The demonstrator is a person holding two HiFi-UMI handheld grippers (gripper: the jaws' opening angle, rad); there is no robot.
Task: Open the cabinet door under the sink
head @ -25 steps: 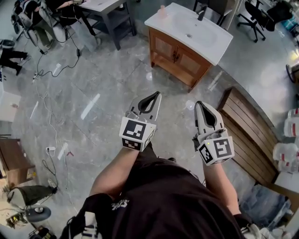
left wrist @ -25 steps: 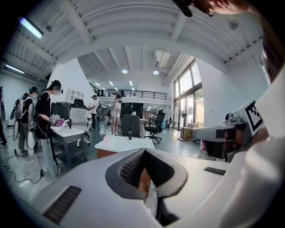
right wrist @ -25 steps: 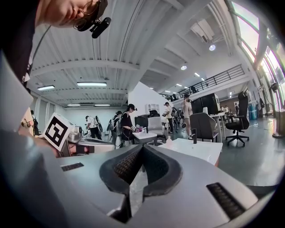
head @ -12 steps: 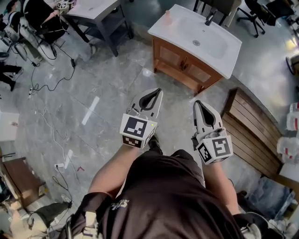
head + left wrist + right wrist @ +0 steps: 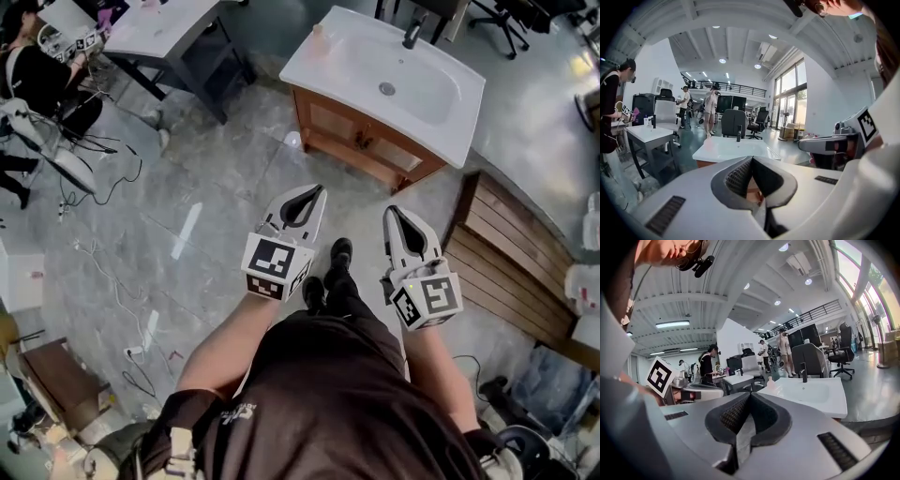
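Note:
In the head view the wooden cabinet (image 5: 361, 141) stands under a white sink top (image 5: 427, 98) with a black faucet (image 5: 411, 36). Its two doors are closed, with dark handles where they meet. My left gripper (image 5: 314, 193) and right gripper (image 5: 391, 214) are held side by side over the grey floor, well short of the cabinet. Both are shut with nothing between the jaws. The left gripper view looks past the shut left gripper (image 5: 751, 159) to the sink top (image 5: 733, 149). From the right gripper view the right gripper (image 5: 750, 395) is seen shut, with the basin (image 5: 806, 392) beyond it.
A pink bottle (image 5: 321, 37) stands on the sink top's left corner. A grey table (image 5: 169, 28) is at the upper left and a slatted wooden pallet (image 5: 511, 253) lies at the right. Cables (image 5: 103, 272) trail over the floor at the left. A seated person (image 5: 37, 75) is far left.
The person has walked toward the vanity, which now looks larger and nearer. Both grippers have been carried forward with them and stay shut and empty.

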